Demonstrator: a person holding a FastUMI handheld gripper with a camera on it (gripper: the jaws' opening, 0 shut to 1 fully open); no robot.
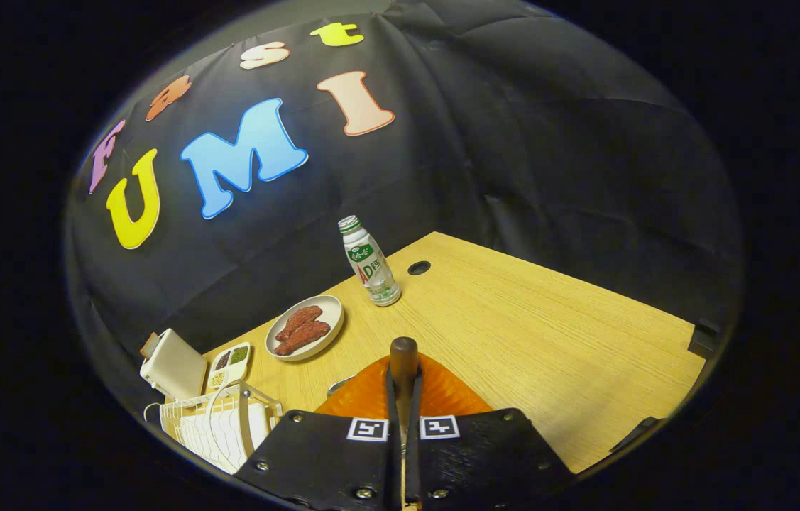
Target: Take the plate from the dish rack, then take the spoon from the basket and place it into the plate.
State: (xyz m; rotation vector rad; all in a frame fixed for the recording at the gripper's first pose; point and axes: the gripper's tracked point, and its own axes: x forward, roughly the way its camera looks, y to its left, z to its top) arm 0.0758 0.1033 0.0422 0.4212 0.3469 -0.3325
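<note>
Jaws nearly closed, gripper (404,419) clamping spoon (404,365) by brown handle, over orange plate (442,394) on table (549,333); dish rack (218,426) near left; plate out, spoon release pending

Only readable text: bottle (370,262) label shows large red-and-green letters, looks like "AD", rest too small to make out. Two square black-and-white fiducial markers (403,428) on the claw (404,397) body, patterns only, no text.
</note>
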